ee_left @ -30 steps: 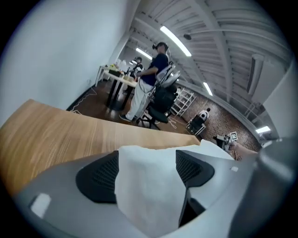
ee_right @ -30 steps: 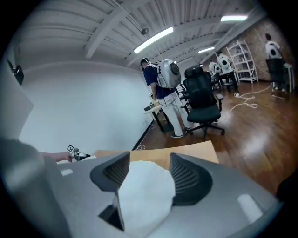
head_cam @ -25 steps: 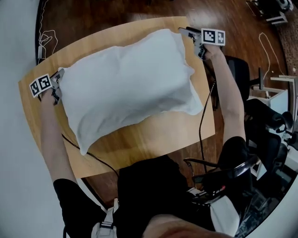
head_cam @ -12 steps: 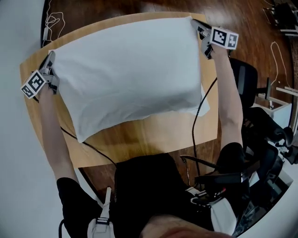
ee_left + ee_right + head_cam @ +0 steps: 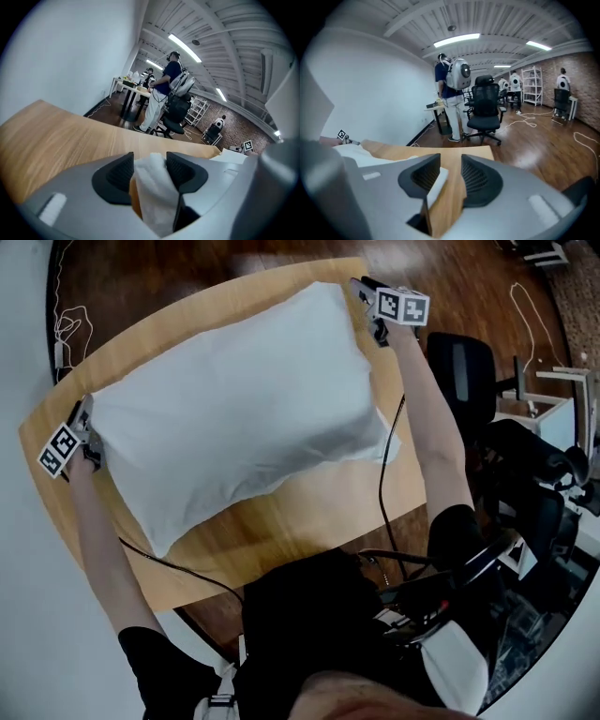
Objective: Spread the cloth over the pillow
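We see the white cloth [image 5: 234, 409] lying spread across the wooden table [image 5: 309, 512]. Its long side runs from about 8 o'clock to 2 o'clock in the head view. It swells in the middle, which we take to be the pillow, wholly covered beneath it.

The left gripper [image 5: 149, 161] sits at the cloth's 9 o'clock corner. Its jaws have just been opening and stand well apart. A bunched fold of cloth stands loosely between the pads rather than being pinched.

The right gripper [image 5: 451, 171] is at the 1 o'clock corner. Its jaws have also just been opening, to a moderate gap. Only a thin cloth edge rests against the pad on the 9 o'clock side, and bare table shows through the rest of the gap.

We judge the two far corners were held to keep the cloth taut while it was laid, and that both are now being let go. The drape looks essentially done. Any retreat should be straight back, so that neither corner is dragged.
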Tool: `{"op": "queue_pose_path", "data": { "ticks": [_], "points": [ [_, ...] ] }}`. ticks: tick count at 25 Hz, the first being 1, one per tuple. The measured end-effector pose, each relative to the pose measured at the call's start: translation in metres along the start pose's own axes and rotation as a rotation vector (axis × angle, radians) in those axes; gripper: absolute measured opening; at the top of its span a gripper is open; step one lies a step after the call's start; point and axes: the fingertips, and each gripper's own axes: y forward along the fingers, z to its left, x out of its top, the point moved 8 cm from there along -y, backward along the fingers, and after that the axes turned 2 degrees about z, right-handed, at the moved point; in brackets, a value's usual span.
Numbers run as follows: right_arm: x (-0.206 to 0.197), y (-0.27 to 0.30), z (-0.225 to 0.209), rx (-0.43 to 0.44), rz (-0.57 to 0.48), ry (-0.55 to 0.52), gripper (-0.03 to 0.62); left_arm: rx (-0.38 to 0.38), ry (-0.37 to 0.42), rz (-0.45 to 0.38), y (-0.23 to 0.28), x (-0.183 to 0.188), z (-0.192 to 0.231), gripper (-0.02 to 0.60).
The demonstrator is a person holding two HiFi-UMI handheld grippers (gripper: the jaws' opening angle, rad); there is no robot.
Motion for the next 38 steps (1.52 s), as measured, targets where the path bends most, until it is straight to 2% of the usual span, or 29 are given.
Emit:
{"op": "queue_pose_path", "data": {
  "ticks": [2,3,5,7,9,10,12,13,14,16,17,18,19,21,22,24,25,28,29,32,33,35,38],
  "points": [
    [-0.005,-0.029,-0.014,0.03,0.024,-0.063,0.114,0.013,0.02,-0.053,-0.016,0.008,0.0,0.23],
    [-0.013,-0.037,-0.01,0.072,0.074,-0.135,0.09,0.025,0.031,-0.074,-0.024,0.01,0.001,0.23],
    [-0.037,-0.039,0.007,0.141,0.191,-0.284,0.086,0.051,0.049,-0.095,-0.04,0.01,0.001,0.23],
    [-0.061,-0.025,0.026,0.174,0.275,-0.392,0.086,0.061,0.058,-0.123,-0.06,0.008,-0.002,0.23],
    [-0.085,-0.007,0.033,0.166,0.342,-0.47,0.086,0.022,0.06,-0.171,-0.084,0.002,-0.019,0.229],
    [-0.091,-0.005,0.028,0.129,0.348,-0.488,0.095,-0.017,0.064,-0.196,-0.097,-0.005,-0.035,0.229],
    [-0.085,-0.032,0.011,-0.007,0.276,-0.463,0.09,-0.102,0.087,-0.236,-0.127,-0.025,-0.072,0.226],
    [-0.077,-0.061,0.009,-0.062,0.197,-0.428,0.075,-0.14,0.105,-0.246,-0.144,-0.039,-0.089,0.221],
    [-0.07,-0.099,0.016,-0.077,0.096,-0.385,0.061,-0.172,0.119,-0.249,-0.16,-0.055,-0.106,0.203],
    [-0.07,-0.168,0.056,0.0,-0.088,-0.314,0.005,-0.197,0.123,-0.225,-0.188,-0.094,-0.139,0.177],
    [-0.084,-0.186,0.077,0.056,-0.116,-0.3,0.0,-0.197,0.116,-0.199,-0.197,-0.116,-0.15,0.167],
    [-0.108,-0.188,0.091,0.097,-0.082,-0.304,0.0,-0.192,0.103,-0.168,-0.203,-0.14,-0.156,0.167],
    [-0.137,-0.179,0.097,0.111,-0.006,-0.323,0.0,-0.181,0.087,-0.138,-0.207,-0.163,-0.158,0.167],
    [-0.19,-0.154,0.089,0.082,0.151,-0.351,0.0,-0.149,0.044,-0.109,-0.214,-0.199,-0.155,0.166],
    [-0.206,-0.15,0.081,0.059,0.195,-0.349,0.0,-0.14,0.002,-0.112,-0.217,-0.214,-0.149,0.158],
    [-0.214,-0.164,0.074,0.036,0.209,-0.328,0.0,-0.158,-0.128,-0.139,-0.217,-0.244,-0.13,0.156],
    [-0.21,-0.179,0.073,0.032,0.195,-0.312,0.0,-0.16,-0.15,-0.149,-0.216,-0.25,-0.124,0.156],
    [-0.205,-0.226,0.082,0.016,0.189,-0.248,0.0,-0.118,0.017,-0.11,-0.234,-0.231,-0.129,0.112],
    [-0.215,-0.236,0.086,-0.001,0.234,-0.221,0.0,-0.121,0.029,-0.067,-0.24,-0.238,-0.124,0.086],
    [-0.278,-0.244,0.093,-0.127,0.44,-0.175,0.0,-0.171,-0.069,0.038,-0.221,-0.277,-0.092,0.083],
    [-0.29,-0.243,0.096,-0.173,0.443,-0.174,0.0,-0.19,-0.106,0.041,-0.211,-0.281,-0.081,0.083],
    [-0.29,-0.235,0.102,-0.237,0.369,-0.182,0.0,-0.204,-0.133,0.026,-0.208,-0.273,-0.065,0.083],
    [-0.287,-0.249,0.101,-0.328,0.312,-0.196,0.0,-0.19,-0.092,-0.025,-0.229,-0.278,-0.067,0.084]
  ]
}}
